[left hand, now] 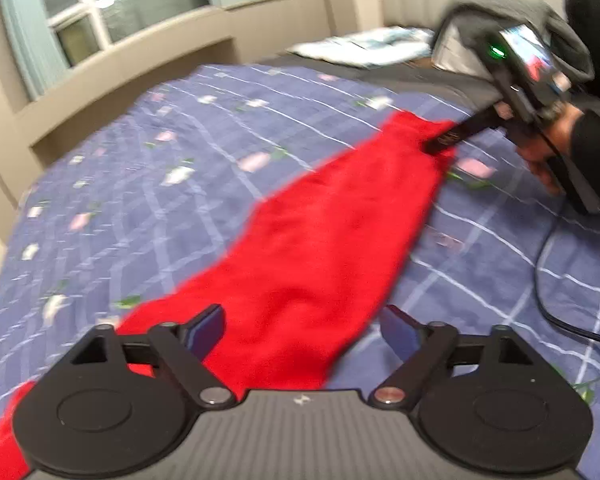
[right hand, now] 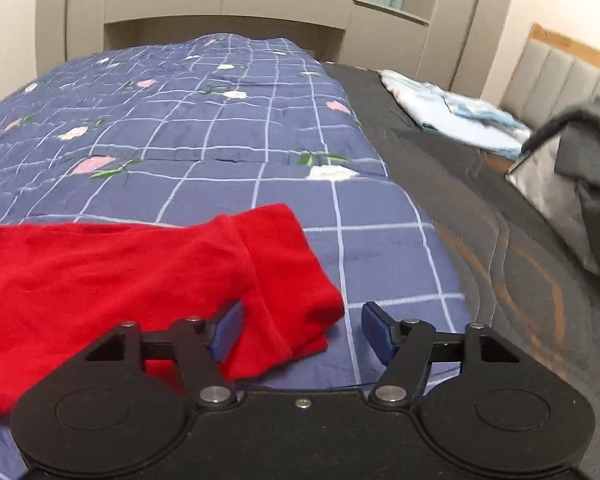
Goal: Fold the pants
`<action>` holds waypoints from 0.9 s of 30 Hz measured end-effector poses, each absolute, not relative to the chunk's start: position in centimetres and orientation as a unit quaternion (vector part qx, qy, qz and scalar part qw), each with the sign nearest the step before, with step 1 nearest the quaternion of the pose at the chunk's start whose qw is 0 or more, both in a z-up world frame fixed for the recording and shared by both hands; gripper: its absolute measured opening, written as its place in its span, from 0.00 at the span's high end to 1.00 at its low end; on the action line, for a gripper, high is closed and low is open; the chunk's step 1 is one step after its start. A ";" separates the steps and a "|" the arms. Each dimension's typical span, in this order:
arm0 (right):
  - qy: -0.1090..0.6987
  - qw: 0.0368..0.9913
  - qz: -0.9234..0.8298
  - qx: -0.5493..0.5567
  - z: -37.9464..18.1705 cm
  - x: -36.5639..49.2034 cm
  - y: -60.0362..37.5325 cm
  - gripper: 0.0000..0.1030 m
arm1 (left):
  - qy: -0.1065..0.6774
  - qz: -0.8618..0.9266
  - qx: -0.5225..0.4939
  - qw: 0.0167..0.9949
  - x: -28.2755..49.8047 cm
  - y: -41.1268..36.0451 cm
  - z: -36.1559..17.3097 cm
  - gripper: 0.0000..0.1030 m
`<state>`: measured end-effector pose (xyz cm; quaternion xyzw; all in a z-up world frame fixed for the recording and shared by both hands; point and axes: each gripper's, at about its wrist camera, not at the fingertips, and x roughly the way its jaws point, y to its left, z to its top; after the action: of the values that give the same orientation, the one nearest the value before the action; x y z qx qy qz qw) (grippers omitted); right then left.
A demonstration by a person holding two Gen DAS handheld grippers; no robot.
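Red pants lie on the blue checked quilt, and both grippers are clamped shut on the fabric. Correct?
Not quite. The red pants do lie on the blue checked quilt, but both the left gripper and right gripper stand open, as each wrist view shows.

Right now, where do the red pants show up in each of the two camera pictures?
Left wrist view: the red pants run diagonally from bottom left up to right of centre.
Right wrist view: the red pants lie at lower left, one end by the gripper.
Shared landmark: the blue checked floral quilt under them.
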<state>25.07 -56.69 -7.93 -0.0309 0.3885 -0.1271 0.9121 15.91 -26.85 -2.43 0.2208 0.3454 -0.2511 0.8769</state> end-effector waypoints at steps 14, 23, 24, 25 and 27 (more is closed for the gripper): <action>0.327 0.942 0.073 -0.022 -3.5 21.1 -42.9 0.01 | 0.381 -0.014 0.115 0.917 14.1 -5.0 1.7 0.01; 0.321 0.927 0.193 -0.033 -2.4 22.4 -29.0 0.01 | 0.395 0.082 -0.011 0.915 11.3 12.2 0.6 0.14; 0.322 0.924 0.204 -0.038 -2.5 22.5 -27.6 0.01 | 0.405 0.077 -0.041 0.910 11.3 13.6 0.1 0.19; 0.323 0.920 0.215 -0.046 -2.5 22.2 -26.2 0.01 | 0.416 0.074 -0.077 0.903 11.4 15.1 -0.4 0.20; 0.327 0.914 0.233 -0.061 -2.7 21.8 -23.8 0.01 | 0.427 0.068 -0.132 0.892 11.4 17.2 -1.4 0.21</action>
<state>21.83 -23.79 -2.73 -0.0613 0.3268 0.2326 0.9140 11.38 17.18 -1.40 -0.1323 0.4266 0.0676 0.8922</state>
